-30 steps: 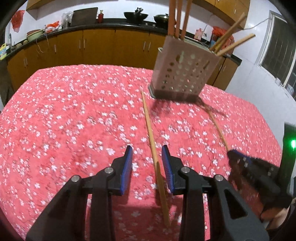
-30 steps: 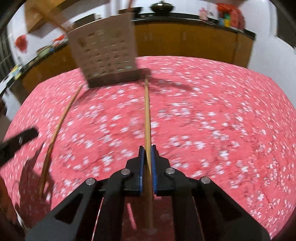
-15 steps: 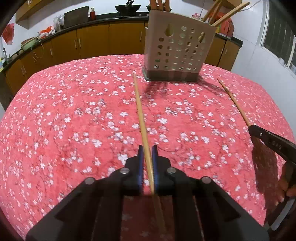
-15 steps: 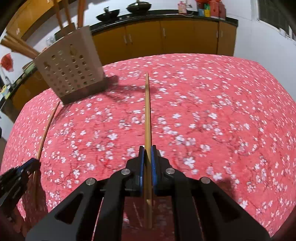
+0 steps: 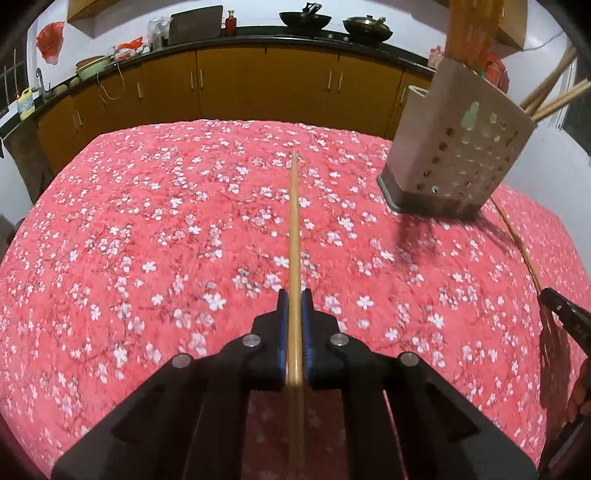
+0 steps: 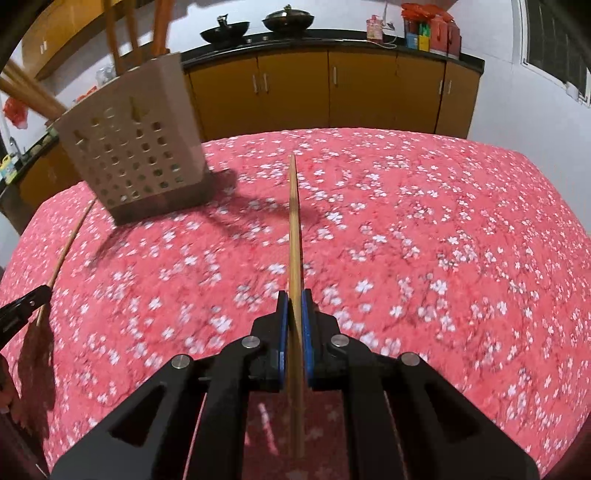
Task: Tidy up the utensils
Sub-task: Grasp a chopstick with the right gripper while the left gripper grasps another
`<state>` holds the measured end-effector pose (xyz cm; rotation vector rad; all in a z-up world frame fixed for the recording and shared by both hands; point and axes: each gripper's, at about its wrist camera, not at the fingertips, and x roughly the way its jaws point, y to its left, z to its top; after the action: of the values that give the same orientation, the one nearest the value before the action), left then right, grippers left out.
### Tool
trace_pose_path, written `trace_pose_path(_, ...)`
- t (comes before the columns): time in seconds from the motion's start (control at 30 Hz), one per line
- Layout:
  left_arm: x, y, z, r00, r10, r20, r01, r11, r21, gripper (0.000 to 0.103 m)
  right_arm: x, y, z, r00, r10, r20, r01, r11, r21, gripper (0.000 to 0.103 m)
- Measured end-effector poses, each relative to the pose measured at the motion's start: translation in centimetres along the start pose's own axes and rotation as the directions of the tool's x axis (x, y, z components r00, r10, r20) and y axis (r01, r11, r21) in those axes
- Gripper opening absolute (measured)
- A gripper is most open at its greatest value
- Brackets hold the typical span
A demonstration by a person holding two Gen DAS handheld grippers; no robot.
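My left gripper is shut on a wooden chopstick that points forward above the red floral tablecloth. My right gripper is shut on a second wooden chopstick, also pointing forward. The white perforated utensil holder stands at the right in the left wrist view and at the left in the right wrist view, with several chopsticks standing in it. Each view shows the other gripper's chopstick at its edge, at the right in the left wrist view and at the left in the right wrist view.
Wooden kitchen cabinets with a dark counter run behind the table, with woks and bottles on top. A window is at the far right. The table edge drops off on all sides.
My left gripper closed on its chopstick and lifted it off the cloth. Both grippers have swung, so the holder has shifted sideways in each view.
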<state>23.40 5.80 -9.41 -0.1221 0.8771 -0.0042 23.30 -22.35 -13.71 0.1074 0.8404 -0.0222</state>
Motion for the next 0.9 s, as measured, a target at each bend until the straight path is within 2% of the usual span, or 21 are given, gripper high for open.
trace_pose_path(0.17,0.0,-0.05,0.13,0.999,-0.034,0.004,0.034,0.999,0.009,0.018,0.21,-0.12,-0.07,1.0,0.019,-0.006,-0.019,1.0,0.002,0.008)
trace_pose_path(0.9,-0.35,0.42,0.11,0.998,-0.068,0.002,0.068,0.997,-0.026,0.019,-0.34,-0.47,-0.63,0.999,0.031,0.01,-0.031,1.0,0.003,0.009)
